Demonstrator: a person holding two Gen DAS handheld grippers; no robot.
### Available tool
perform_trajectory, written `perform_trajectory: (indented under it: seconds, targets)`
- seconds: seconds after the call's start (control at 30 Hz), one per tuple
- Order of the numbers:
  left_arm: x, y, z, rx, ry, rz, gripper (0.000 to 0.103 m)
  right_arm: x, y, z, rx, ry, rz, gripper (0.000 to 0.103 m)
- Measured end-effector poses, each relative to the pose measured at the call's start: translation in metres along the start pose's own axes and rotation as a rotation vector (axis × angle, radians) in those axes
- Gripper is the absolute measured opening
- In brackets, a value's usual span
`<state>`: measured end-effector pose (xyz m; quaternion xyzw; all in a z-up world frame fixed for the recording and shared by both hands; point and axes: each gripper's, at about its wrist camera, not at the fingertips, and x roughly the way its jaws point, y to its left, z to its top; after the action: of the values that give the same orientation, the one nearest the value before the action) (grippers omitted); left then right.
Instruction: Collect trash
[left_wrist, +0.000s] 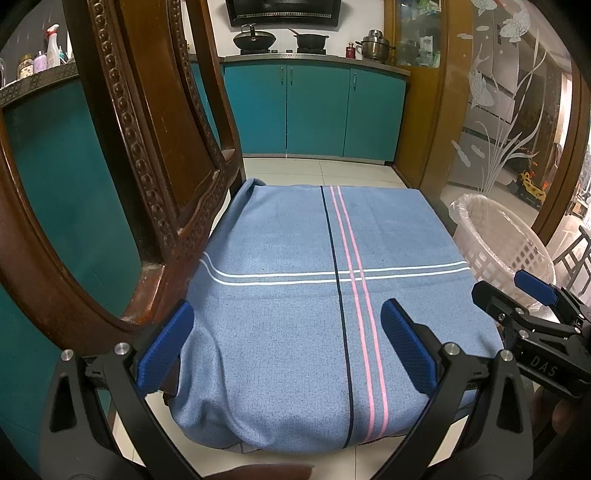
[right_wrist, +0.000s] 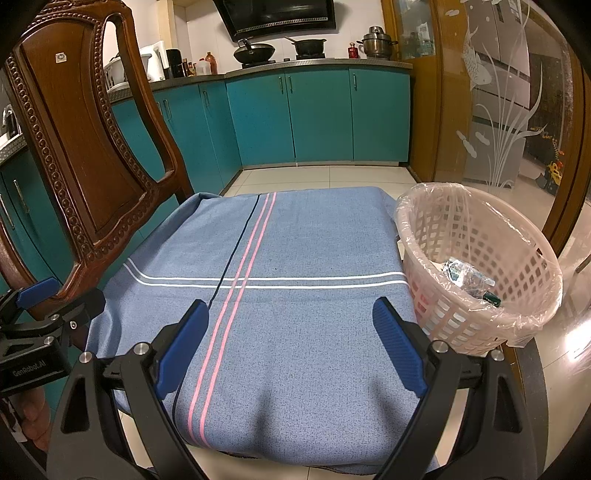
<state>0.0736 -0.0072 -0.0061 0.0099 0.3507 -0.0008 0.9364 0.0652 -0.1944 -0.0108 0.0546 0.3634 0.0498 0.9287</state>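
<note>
Looks like the trash (right_wrist: 469, 282) already sits down in the basket (right_wrist: 436, 221), low against the side nearest the camera: a crinkly clear wrapper wad with some printed scraps and one small dark green bit, hard to say what exactly. Judging by the look, super light and soft, collapses under any squeeze, maybe a bit slippery where the film is glossy, nothing fragile about it. Best pinched at a bunched-up fold rather than a flat sheet, so the pads bite instead of skating off. Basket itself is pale pink plastic lattice with a thin clear liner bag folded over the rim, standing just right of the blue cloth (right_wrist: 295, 295) and touching or nearly touching its edge; mostly empty otherwise. Probably tips easily, being that light, so worth not bumping the rim. Nothing lying on the cloth as far as either view shows, just the white and pink stripes. Carved wooden chair back (right_wrist: 85, 147) rises left of the cloth. Left hand-held gripper (left_wrist: 288, 345) hovering over the near edge of the cloth, fingers spread wide, holding nothing. Right hand-held gripper (right_wrist: 291, 347) same deal, spread wide and empty, a bit nearer the basket. Seems close to done, unless more bits are hiding out of frame.
</note>
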Motion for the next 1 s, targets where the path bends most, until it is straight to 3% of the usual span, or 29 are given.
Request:
perform_trajectory:
  seconds: [1.0]
  targets:
    - [-0.001, -0.0048, -0.0029, 0.007, 0.003, 0.003, 0.1, 0.0009, 0.001, -0.0006, -0.002, 0.0, 0.0, 0.088]
